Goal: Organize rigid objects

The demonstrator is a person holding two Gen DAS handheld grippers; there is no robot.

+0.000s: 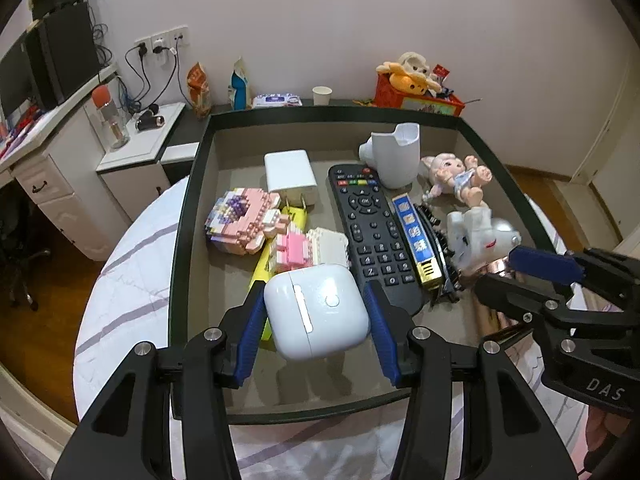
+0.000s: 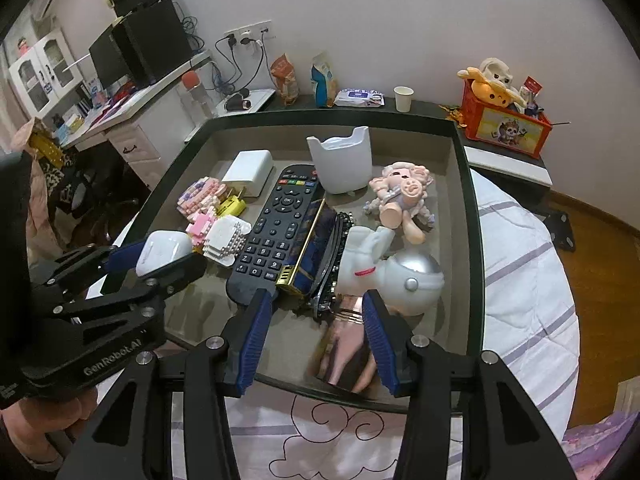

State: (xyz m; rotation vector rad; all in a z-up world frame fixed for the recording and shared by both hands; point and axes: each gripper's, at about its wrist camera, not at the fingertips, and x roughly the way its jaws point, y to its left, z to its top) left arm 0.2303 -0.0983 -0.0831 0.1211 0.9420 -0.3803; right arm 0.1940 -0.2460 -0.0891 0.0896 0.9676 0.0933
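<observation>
We see a dark tray (image 1: 182,216) on a bed, and most of the hard things already lie inside it. Ahead of our left claw (image 1: 316,320) are the block toys (image 1: 244,220), a white plug (image 1: 289,174) and a yellow thing half hidden under the blocks. The black remote (image 1: 370,232) lies just right of that claw, and past it are a blue and gold box (image 1: 416,236), a dark comb-like thing, a white jug (image 1: 394,152), a doll (image 1: 456,178) and a white and silver toy (image 1: 476,236).

So the tray is quite full. We cannot tell if the things are set in their last places or only piled there. The scene fits both: the white case going into the tray, or being lifted out of it.

The white case (image 1: 316,312) sits right between the blue pads of our left claw, above the near part of the tray. The pads are spread about as wide as the case. The left pad looks to touch it, but a small gap shows by the right pad, so we cannot tell if the claw grips it.

Our right claw (image 2: 316,332) stands wide open and holds nothing. It hangs over the near edge of the tray. The white and silver toy is just ahead of its right pad, and the end of the remote is just ahead of its left pad. Between the pads we see only the shiny tray floor.
</observation>
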